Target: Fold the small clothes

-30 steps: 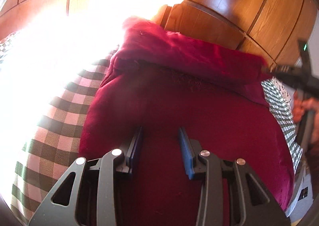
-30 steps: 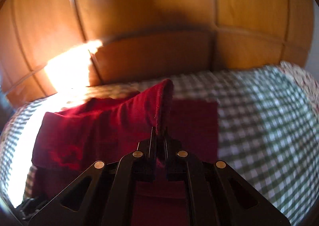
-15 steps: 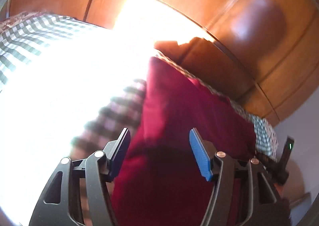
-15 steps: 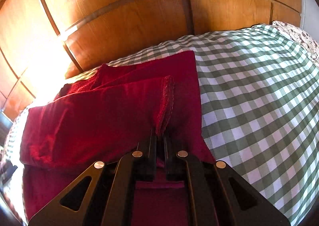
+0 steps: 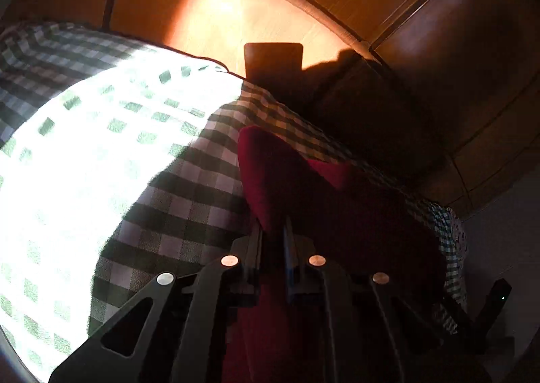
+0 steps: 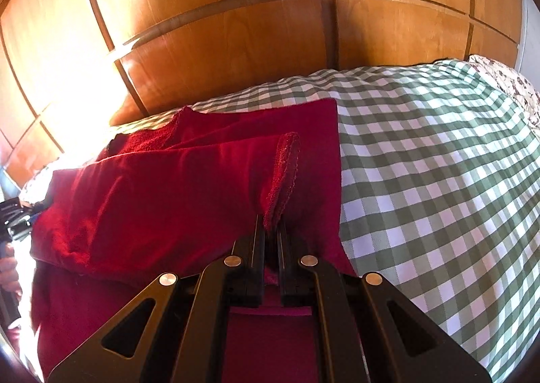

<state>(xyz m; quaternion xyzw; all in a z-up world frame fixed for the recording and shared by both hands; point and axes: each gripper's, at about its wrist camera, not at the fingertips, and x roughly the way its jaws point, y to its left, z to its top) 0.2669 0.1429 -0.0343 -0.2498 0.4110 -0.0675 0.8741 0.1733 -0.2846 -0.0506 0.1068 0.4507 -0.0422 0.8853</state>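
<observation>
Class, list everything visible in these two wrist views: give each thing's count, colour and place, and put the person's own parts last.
red garment: one, dark red, partly folded on the bedcover, a corner pinched at each end.
checked bedcover: one, green and white, over the bed.
floral cloth: one, white with dark print, far right corner.
wooden panelling: brown, behind the bed.
left gripper: one, black, shut on the garment's edge.
right gripper: one, black, shut on the garment's hemmed corner.
hand: one, left edge of the right view.

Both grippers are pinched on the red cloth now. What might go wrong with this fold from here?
The right gripper holds only a thin hem of the red cloth, so it may slip out. The left gripper, whose jaws have just closed on the cloth's edge, works in deep shadow beside glare on the checked bedcover, so misaligned corners could go unnoticed.
</observation>
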